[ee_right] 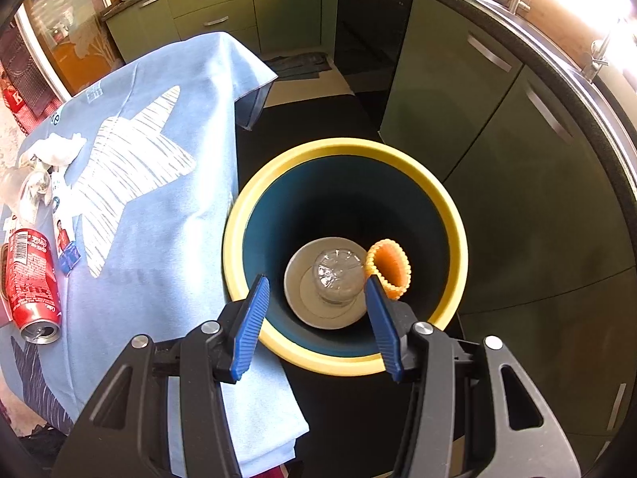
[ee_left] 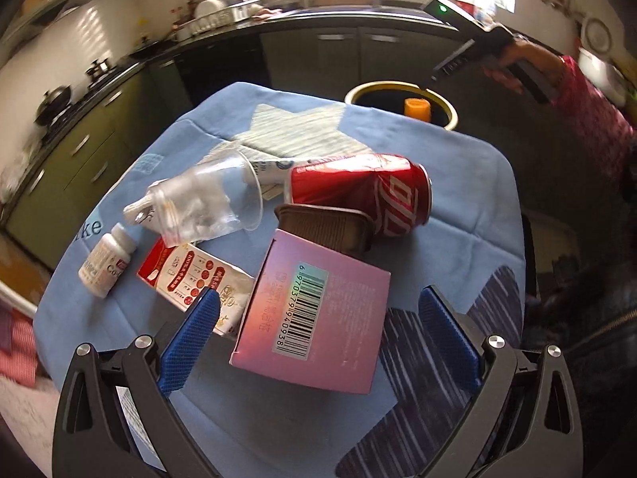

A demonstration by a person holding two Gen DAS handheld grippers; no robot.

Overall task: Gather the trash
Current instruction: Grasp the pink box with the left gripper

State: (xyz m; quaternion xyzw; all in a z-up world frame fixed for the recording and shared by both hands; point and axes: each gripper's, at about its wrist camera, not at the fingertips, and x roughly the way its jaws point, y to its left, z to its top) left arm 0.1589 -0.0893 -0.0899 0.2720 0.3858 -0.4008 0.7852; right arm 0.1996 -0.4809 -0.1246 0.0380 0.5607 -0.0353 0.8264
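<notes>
Below right gripper, orange foam sleeve dropping into bin

I see the yellow-rimmed bin mouth wide and unblocked from above, orange mesh sleeve against its right inner wall, clear bottle on its floor, draped blue cloth touching its left rim, green cabinets near behind.

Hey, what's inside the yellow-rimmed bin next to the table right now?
Inside the yellow-rimmed bin, a clear plastic bottle stands on the pale bottom beside an orange foam net sleeve. The bottom beneath the bottle is covered.
</notes>
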